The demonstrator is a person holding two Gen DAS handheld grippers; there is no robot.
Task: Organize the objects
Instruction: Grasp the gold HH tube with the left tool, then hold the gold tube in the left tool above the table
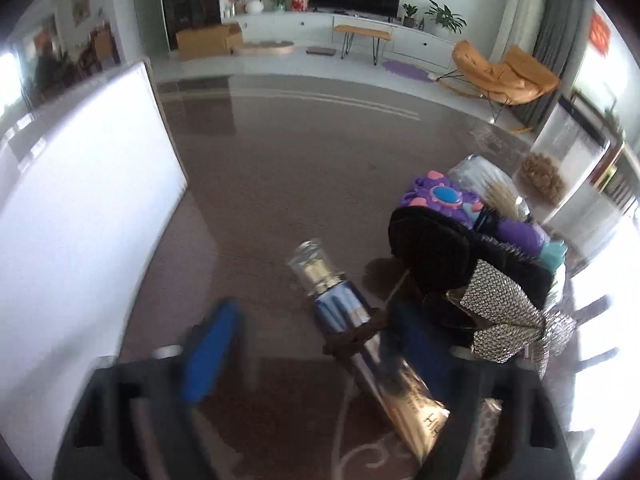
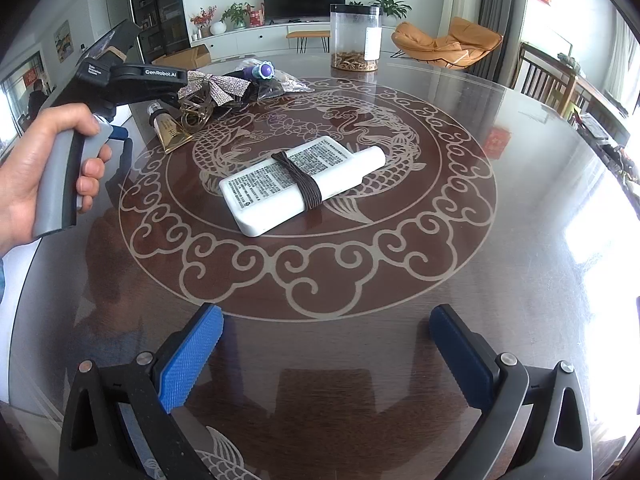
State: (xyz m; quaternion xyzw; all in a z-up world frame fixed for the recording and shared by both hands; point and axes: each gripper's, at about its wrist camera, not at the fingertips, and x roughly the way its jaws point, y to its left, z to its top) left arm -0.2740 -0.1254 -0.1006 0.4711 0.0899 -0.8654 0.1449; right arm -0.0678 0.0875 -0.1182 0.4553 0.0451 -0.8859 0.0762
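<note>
The right tool (image 2: 326,354) is hovering low over the near edge of the round patterned table (image 2: 520,240), its blue pads spread wide with nothing between them. Just beyond it, at the table's centre, a white power bank (image 2: 280,184) is lying flat, bound to a white cylinder (image 2: 370,158) by a dark cord wrapped around both. Further off on the left, a hand (image 2: 40,168) is gripping the left tool (image 1: 312,344), which is pointing down at a gold and blue tube (image 1: 348,316) lying on the table. The tube is sitting between the half-spread pads; whether they are pressing on it cannot be told through the blur. Just beside the tube a rhinestone bow (image 1: 508,320), a black brush (image 1: 436,248) and a purple toy (image 1: 444,198) are crowding together. Farthest back, a clear canister (image 2: 354,36) is standing upright.
</note>
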